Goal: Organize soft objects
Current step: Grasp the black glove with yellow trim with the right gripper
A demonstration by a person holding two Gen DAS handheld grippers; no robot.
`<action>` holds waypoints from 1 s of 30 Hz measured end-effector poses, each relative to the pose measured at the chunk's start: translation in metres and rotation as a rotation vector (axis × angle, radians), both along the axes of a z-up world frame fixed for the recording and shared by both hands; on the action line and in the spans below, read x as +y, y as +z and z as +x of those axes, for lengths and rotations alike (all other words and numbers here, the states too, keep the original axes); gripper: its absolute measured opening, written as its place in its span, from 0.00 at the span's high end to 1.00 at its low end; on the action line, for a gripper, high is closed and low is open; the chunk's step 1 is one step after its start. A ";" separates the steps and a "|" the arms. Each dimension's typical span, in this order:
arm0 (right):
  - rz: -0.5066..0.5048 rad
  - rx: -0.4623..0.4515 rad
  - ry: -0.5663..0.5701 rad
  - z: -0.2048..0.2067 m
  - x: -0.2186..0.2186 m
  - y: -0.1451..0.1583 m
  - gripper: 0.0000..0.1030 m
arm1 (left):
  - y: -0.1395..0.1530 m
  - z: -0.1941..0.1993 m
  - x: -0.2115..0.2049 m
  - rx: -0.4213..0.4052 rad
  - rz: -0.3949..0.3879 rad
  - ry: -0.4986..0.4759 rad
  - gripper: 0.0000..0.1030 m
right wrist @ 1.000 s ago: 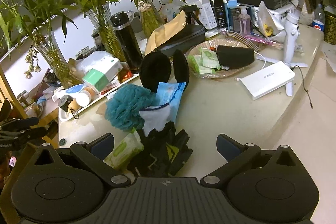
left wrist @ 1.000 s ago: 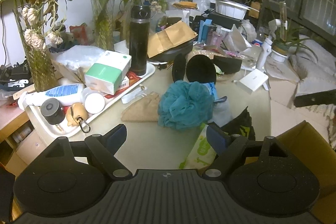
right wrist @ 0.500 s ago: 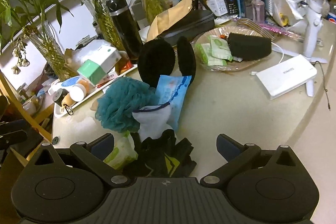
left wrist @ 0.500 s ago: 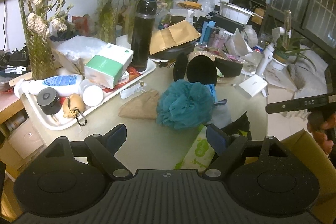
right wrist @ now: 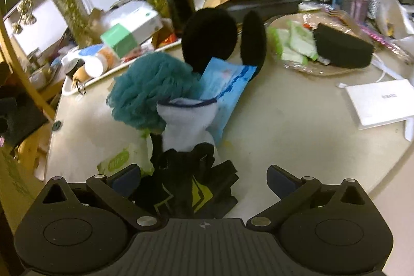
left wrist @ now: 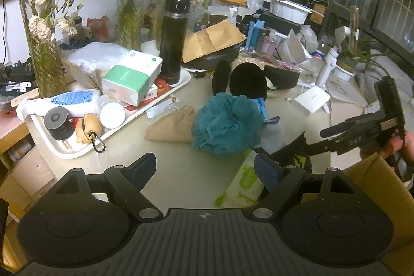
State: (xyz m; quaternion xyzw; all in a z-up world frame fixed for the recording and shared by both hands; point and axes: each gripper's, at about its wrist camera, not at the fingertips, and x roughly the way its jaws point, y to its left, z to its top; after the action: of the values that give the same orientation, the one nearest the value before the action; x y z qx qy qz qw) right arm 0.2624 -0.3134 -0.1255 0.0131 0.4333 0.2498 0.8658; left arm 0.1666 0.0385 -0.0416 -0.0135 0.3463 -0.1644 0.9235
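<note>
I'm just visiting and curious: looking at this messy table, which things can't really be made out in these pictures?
- Black garment: right wrist view, its near part is cut off by the gripper body.
- Green wipes pack: left wrist view, partly behind a gripper finger.
- White sock: right wrist view, motion-blurred.
- White box: left wrist view, lettering too small.

The left gripper (left wrist: 205, 168) is black speckled plastic: a ribbed middle plate marked with a small crosshair, a round disc housing on either side, silver screws at the arm pivots, and dark blue pads (left wrist: 145, 167) on its jaws. The right gripper (right wrist: 203, 180) has the same build. From the left wrist view, pale lettering marks its black side.
</note>
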 end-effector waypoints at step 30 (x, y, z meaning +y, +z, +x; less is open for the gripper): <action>0.031 0.152 0.060 0.021 0.008 -0.030 0.80 | -0.004 0.005 -0.001 0.027 0.018 0.030 0.19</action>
State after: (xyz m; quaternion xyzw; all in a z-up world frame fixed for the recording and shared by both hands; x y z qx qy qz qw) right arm 0.2836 -0.3053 -0.1556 0.0322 0.4939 0.2806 0.8224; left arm 0.1717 0.0376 -0.0453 -0.0126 0.3597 -0.1472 0.9213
